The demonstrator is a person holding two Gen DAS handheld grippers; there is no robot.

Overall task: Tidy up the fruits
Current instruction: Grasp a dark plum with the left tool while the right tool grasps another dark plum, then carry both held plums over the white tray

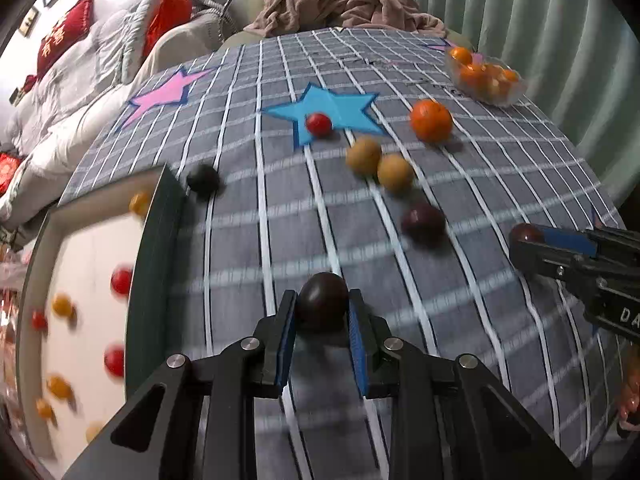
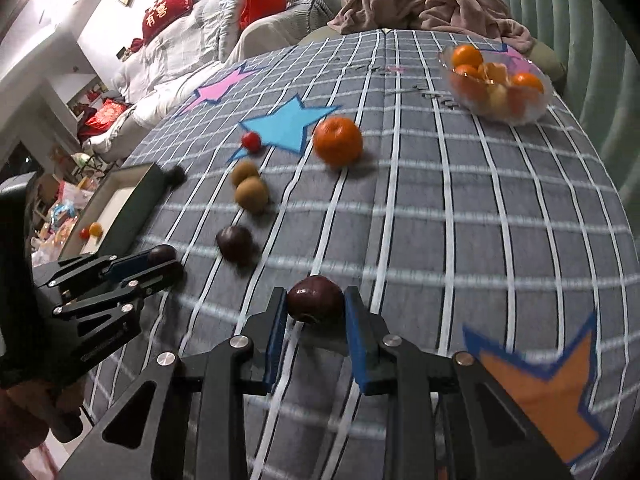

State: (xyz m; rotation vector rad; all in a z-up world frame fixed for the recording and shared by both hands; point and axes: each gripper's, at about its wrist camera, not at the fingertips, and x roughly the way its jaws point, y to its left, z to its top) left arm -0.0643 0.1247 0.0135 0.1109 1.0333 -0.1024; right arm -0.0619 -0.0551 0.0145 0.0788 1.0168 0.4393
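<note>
Left gripper [image 1: 322,312]: I clamp a dark plum [image 1: 323,300].
Right gripper [image 2: 316,312]: I clamp a reddish plum [image 2: 316,300].
Risk: round, smooth fruit may squirt out.

Beyond your checked cloth [image 2: 440,220] lie a crumpled pink blanket [image 2: 424,0], red cushions [image 2: 170,4] and white bedding [image 2: 168,52].

Both grippers [image 1: 322,306] [image 2: 316,306] clamped — angled downward

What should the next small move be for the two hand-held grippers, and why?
Probably carry both fruits left to the tray. The left hand-held gripper is shut on a dark plum, the right hand-held gripper on another dark plum, and the tray already holds small red and orange fruits.
</note>
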